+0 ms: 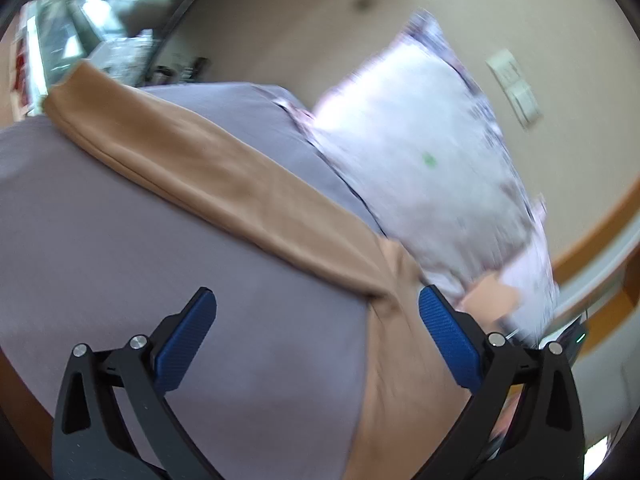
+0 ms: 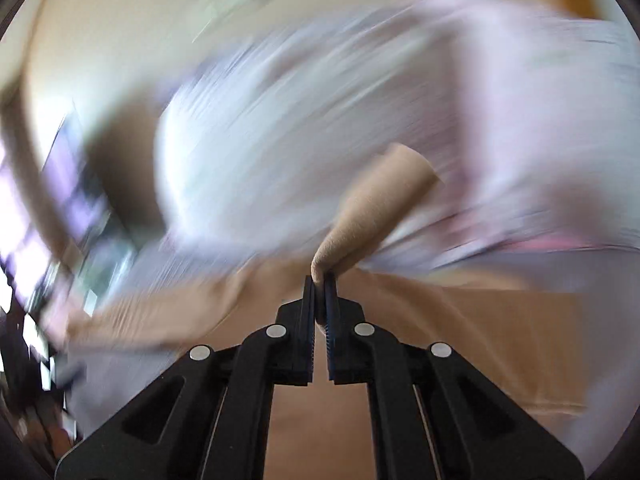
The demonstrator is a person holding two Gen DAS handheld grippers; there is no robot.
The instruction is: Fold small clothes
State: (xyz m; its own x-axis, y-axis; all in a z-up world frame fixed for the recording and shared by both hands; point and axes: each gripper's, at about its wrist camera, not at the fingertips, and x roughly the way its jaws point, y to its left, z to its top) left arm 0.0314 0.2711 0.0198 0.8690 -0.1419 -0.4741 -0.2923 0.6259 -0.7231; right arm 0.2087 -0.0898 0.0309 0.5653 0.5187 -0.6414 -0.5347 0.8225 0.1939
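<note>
Right gripper (image 2: 319, 280) pinches the tan cloth (image 1: 224, 184); left gripper (image 1: 316, 320) gapes over the bed (image 1: 100, 240); a fast swing could tug it free.

Grey-lilac bed sheet (image 1: 100, 240) w/ tan garment (image 1: 208, 168) laid across, patterned pillow (image 1: 420, 152) behind.

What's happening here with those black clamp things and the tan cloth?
A person is folding a small tan garment on a grey bedsheet, using one clamp tool per hand. The right hand-held gripper is shut on a pinch of the tan fabric. The left hand-held gripper is open above the cloth, holding nothing. A pale patterned pillow lies beyond. The right view is blurred.
</note>
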